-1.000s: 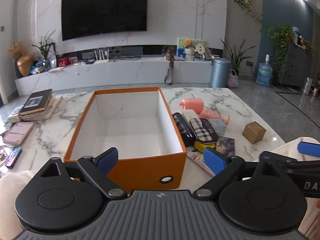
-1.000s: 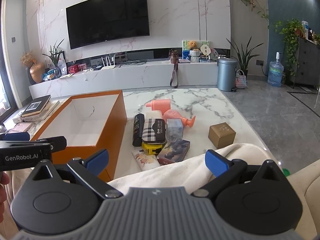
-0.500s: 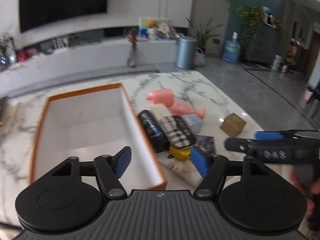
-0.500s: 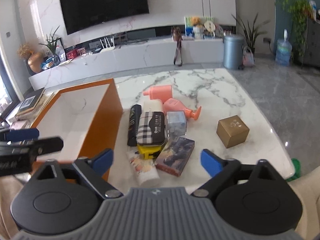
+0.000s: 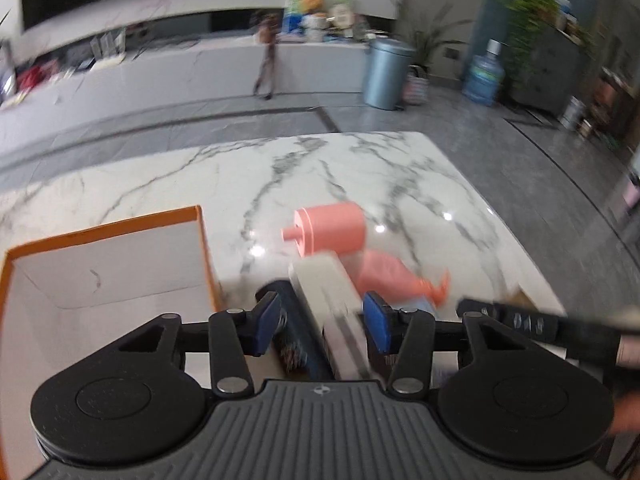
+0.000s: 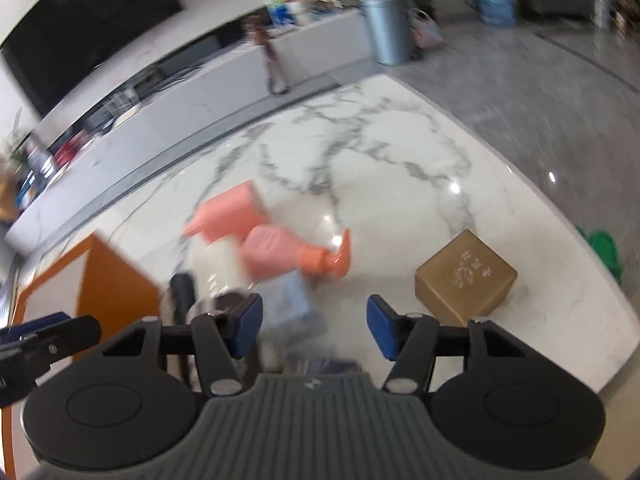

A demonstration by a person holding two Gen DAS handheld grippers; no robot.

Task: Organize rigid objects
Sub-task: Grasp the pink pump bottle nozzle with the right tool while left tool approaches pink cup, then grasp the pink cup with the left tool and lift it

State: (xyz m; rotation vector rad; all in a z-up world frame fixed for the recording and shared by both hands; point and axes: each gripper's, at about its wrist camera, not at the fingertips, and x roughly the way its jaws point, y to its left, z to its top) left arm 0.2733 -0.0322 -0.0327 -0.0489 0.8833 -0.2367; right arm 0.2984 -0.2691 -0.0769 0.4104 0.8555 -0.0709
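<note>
An open orange box (image 5: 108, 280) with a white inside sits on the marble table (image 5: 360, 168), left of a cluster of items. My left gripper (image 5: 322, 326) is open, low over the cluster, its fingers astride a white bottle (image 5: 326, 280) and a dark tube (image 5: 292, 332). Two pink bottles (image 5: 332, 230) (image 5: 384, 270) lie beyond. My right gripper (image 6: 314, 330) is open, above a pale blue box (image 6: 290, 300); the pink pump bottle (image 6: 280, 248) lies ahead. A gold cube box (image 6: 466, 276) stands to the right. The frames are blurred.
The table's right edge (image 6: 560, 216) runs close to the gold cube, with grey floor beyond. A TV console (image 5: 200, 64) and a metal bin (image 5: 386, 74) stand far behind. The orange box also shows at the left in the right wrist view (image 6: 116, 284).
Both grippers have moved forward and down over the item cluster. The left one has swung right, from over the orange box to the white bottle and dark tube.
</note>
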